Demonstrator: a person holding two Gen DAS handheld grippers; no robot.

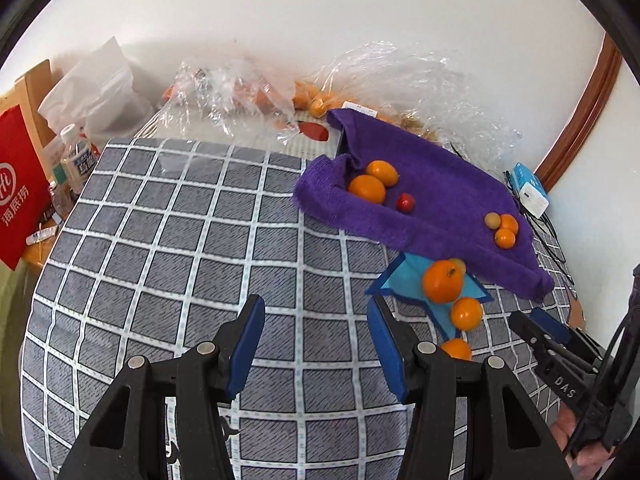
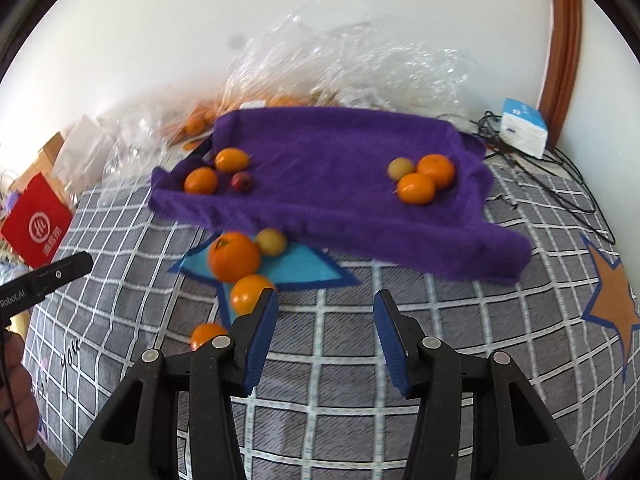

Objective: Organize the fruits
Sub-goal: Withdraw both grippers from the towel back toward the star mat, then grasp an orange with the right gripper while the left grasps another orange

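A purple towel (image 2: 328, 140) lies on the checked cloth. On its left end sit two oranges (image 2: 232, 160) and a small red fruit (image 2: 241, 181). Its right end holds two oranges (image 2: 416, 188) and a yellow fruit (image 2: 401, 168). In front of the towel, on a blue star patch (image 2: 304, 268), are a large orange (image 2: 233, 256), a yellowish fruit (image 2: 271, 241) and a smaller orange (image 2: 248, 294). Another orange (image 2: 206, 334) lies nearer. My right gripper (image 2: 326, 300) is open and empty, its left finger beside the smaller orange. My left gripper (image 1: 316, 308) hovers open and empty over bare cloth, left of the large orange (image 1: 442, 281).
Clear plastic bags (image 1: 240, 92) with more oranges line the wall at the back. A red bag (image 1: 20, 192) and a bottle (image 1: 76, 156) stand at the left edge. A white-blue box (image 2: 524, 128) and black cables (image 2: 568, 184) lie at the right, near an orange star patch (image 2: 612, 300).
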